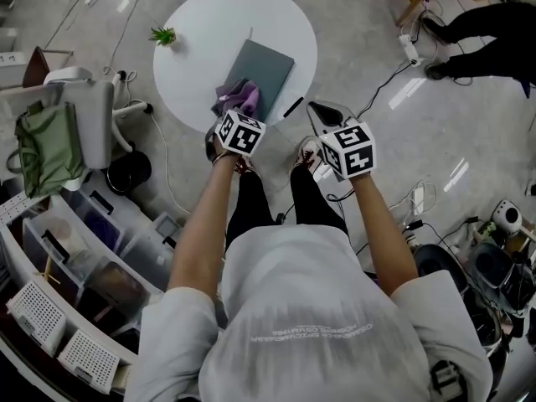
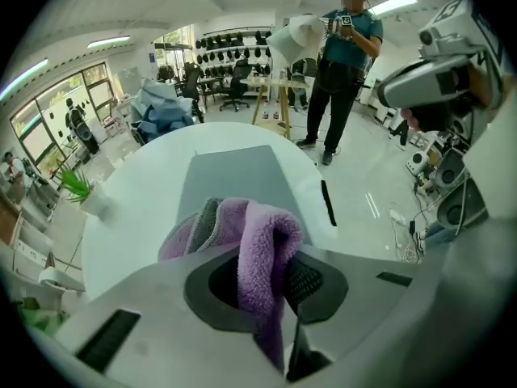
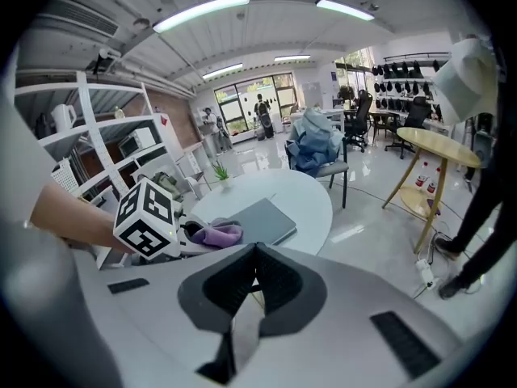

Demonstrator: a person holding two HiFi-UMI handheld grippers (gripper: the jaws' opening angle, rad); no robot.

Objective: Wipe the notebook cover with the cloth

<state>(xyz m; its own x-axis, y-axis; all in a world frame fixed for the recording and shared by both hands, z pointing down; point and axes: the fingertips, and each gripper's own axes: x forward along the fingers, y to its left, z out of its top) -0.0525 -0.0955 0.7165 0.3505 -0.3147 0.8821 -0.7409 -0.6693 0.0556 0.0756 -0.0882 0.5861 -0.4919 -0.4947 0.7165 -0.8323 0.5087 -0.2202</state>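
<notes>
A grey notebook (image 1: 264, 68) lies shut on the round white table (image 1: 197, 53), and shows again ahead of the jaws (image 2: 242, 176) and from the side (image 3: 265, 218). My left gripper (image 1: 232, 117) is shut on a purple cloth (image 1: 239, 99) at the notebook's near corner. A fold of the cloth (image 2: 257, 253) is pinched between the pads, and the rest bunches on the cover. My right gripper (image 1: 323, 117) hovers off the table's near right edge, shut (image 3: 254, 275) with nothing in it. From there the cloth (image 3: 216, 233) and the left gripper's cube (image 3: 147, 218) are in sight.
A black pen (image 1: 293, 107) lies right of the notebook, and a small potted plant (image 1: 163, 34) stands at the table's left. Chair, green bag (image 1: 46, 145) and storage bins sit to the left, cables and gear to the right. A person (image 2: 343, 63) stands beyond the table.
</notes>
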